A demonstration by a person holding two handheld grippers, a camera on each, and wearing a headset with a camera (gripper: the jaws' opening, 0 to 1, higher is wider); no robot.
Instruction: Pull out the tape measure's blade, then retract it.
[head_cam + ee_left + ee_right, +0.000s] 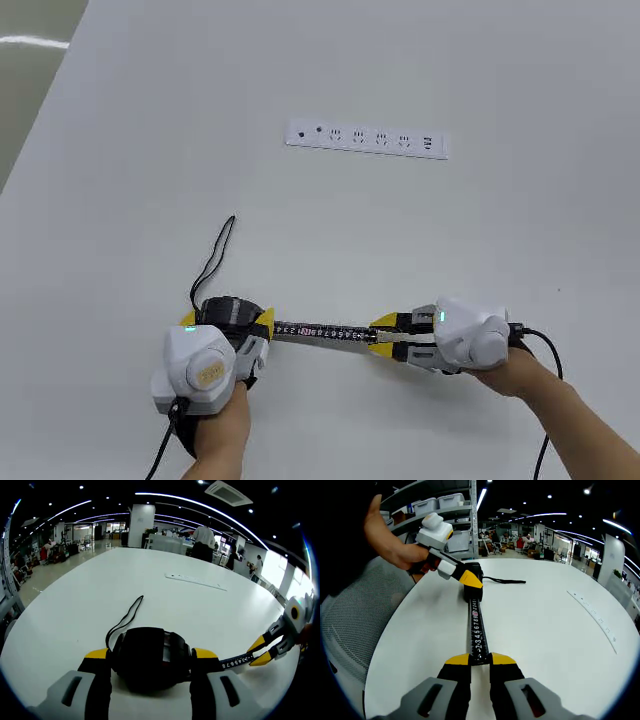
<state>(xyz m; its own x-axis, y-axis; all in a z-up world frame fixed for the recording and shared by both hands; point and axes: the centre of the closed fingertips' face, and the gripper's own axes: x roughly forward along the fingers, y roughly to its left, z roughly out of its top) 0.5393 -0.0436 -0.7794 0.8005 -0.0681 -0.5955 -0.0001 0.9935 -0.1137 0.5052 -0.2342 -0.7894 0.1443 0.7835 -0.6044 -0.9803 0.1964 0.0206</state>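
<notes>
The left hand-held gripper (151,654) covers both flanks of the tape measure case (150,642), and the case's underside is out of sight. The tip of the blade (476,627) is buried between the jaws of the right hand-held gripper (480,658), so its end hook cannot be made out. In the head view the blade's numerals are too small to read, as are the markings on the power strip (366,139). The right forearm (590,430) runs off the bottom edge.
</notes>
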